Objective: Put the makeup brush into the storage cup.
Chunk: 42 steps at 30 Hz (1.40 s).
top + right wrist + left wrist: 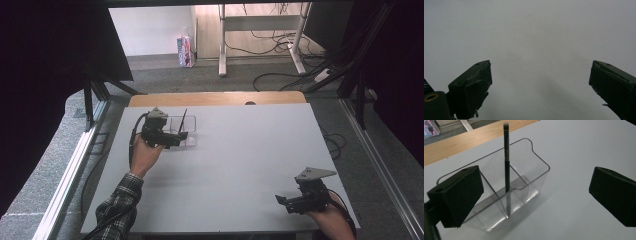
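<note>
Standing: one pen (506,162) in one clear organizer (506,195), two hand-held grippers agape.

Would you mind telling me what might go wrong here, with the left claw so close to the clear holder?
1. The left claw is open right beside the clear holder; the holder looks light, so a nudge might slide or tip it.
2. The black pen stands tall in the holder, well above its rim; bumping its top could lever the holder over.
3. The right claw rests near the table edge and cannot help quickly.
</note>
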Tool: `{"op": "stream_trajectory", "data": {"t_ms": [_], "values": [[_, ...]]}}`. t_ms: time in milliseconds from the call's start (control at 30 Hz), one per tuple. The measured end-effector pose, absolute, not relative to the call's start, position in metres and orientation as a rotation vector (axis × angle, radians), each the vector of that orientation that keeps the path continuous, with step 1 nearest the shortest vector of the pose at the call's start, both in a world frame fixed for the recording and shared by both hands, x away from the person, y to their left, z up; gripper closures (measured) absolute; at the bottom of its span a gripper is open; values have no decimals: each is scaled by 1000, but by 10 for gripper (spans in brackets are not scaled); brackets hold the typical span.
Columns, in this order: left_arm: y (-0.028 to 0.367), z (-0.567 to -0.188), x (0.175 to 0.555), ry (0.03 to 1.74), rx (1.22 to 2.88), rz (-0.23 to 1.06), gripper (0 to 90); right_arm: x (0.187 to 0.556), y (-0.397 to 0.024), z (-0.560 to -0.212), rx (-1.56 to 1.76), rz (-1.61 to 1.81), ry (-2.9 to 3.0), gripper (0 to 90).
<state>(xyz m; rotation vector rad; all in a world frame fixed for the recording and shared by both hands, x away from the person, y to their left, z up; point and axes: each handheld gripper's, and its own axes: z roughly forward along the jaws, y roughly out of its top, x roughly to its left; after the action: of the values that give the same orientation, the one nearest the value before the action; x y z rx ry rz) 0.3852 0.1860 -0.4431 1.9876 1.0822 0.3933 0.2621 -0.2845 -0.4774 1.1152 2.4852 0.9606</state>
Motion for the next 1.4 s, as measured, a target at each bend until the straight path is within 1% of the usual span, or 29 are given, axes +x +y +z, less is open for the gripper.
{"op": "stream_trajectory", "data": {"t_ms": [300, 967, 1400], "values": [[184, -442, 375, 1082, 1977, 391, 0, 262, -284, -477, 1113, 961, 2484, 43], [177, -458, 352, 1068, 1986, 344, 0, 262, -283, -477, 1107, 958, 2486, 43], [183, -463, 335, 1042, 1999, 360, 0, 261, -284, -477, 1098, 964, 2485, 41]]}}
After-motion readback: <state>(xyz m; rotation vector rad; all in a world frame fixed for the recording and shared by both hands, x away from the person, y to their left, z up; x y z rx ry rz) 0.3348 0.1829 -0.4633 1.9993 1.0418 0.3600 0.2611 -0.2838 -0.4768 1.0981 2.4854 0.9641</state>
